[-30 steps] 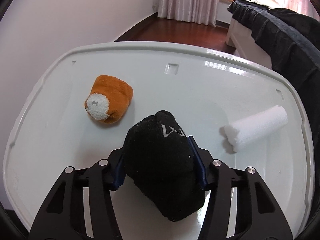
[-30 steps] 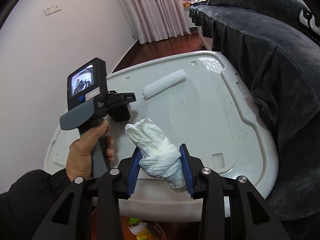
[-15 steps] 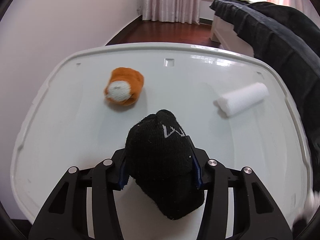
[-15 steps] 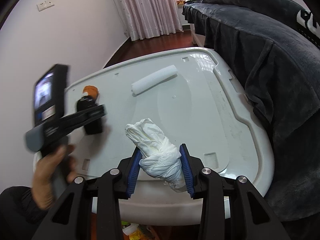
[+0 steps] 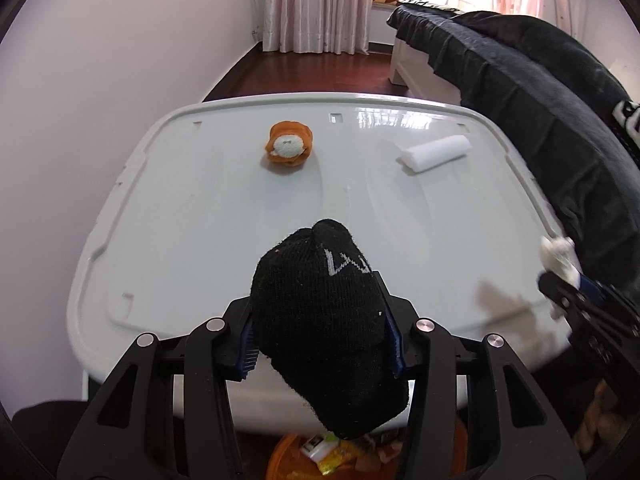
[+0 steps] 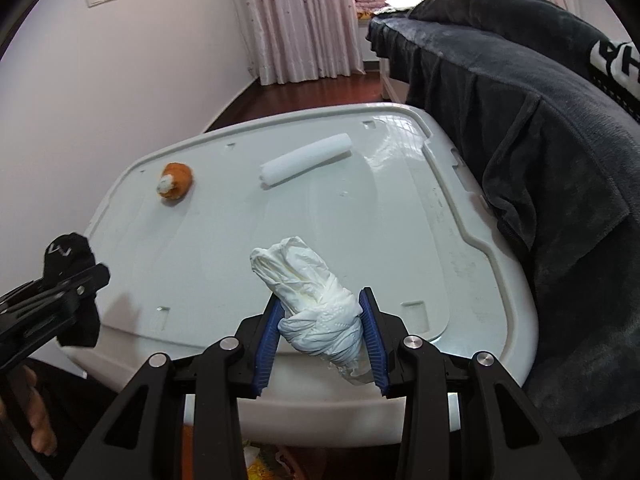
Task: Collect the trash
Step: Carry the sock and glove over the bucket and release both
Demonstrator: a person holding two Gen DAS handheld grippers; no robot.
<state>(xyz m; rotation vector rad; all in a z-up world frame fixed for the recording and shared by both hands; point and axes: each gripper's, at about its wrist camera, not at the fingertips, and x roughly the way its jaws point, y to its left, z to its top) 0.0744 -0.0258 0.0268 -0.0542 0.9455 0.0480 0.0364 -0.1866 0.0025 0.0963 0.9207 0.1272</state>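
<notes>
Carrying: left hand-held gripper is clenching a black sock for binning.
Gripping: right hand-held gripper is grasping a tissue wad, both nearing the orange bin below the bench.

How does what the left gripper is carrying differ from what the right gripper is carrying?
The left gripper is shut on a black sock, dark knit with a white mark; the right gripper is shut on a white tissue wad, crumpled and twisted. The black sock is a rounded bundle that fills its jaws; the white tissue wad is longer and narrower. Both are lifted clear of the white lid, near its front edge.
</notes>
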